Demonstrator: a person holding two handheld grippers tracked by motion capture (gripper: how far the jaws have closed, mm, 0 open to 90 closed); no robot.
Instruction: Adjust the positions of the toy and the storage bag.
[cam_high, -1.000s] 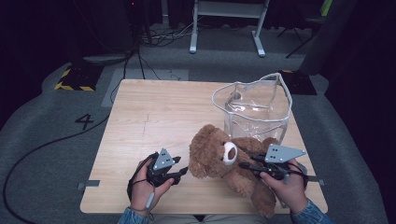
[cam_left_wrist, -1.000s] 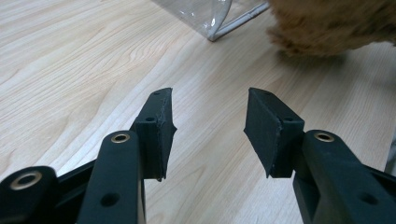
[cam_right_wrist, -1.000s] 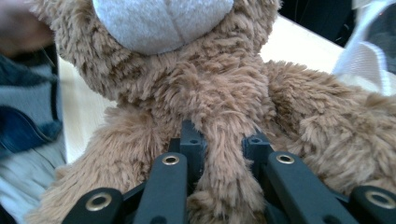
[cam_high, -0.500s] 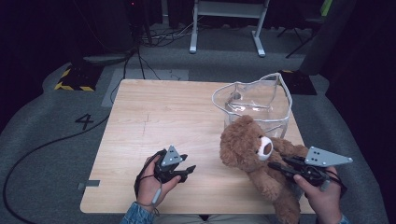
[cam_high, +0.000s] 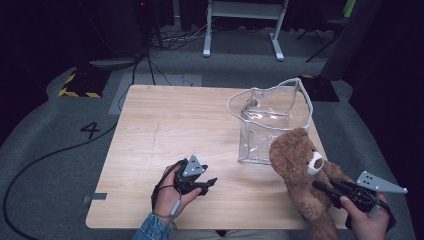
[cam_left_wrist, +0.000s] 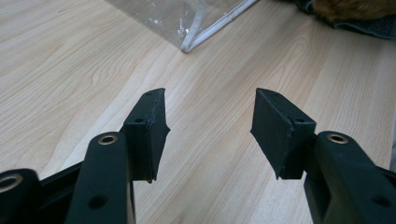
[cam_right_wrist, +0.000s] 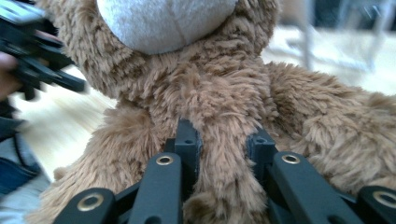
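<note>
Teddy bear (cam_high: 299, 172): lower right of frame, moved right since a sec ago, now beside clear bag (cam_high: 270, 120); ready for bagging.
Right gripper (cam_high: 325, 187): fingers clenched on bear.
Left gripper (cam_high: 209, 183): lower centre, fingers just opening, nothing between, above surface (cam_high: 165, 125).

Wooden table (cam_high: 165, 125), clear bag (cam_high: 270, 125) on it

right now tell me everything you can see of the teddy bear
The teddy bear is brown shaggy plush with a pale muzzle. It sits upright at the table's near right edge, its head in front of the clear plastic bag. The right tongs are shut on a fold of its fur; its lower body hangs past the table edge by the hand.
</note>
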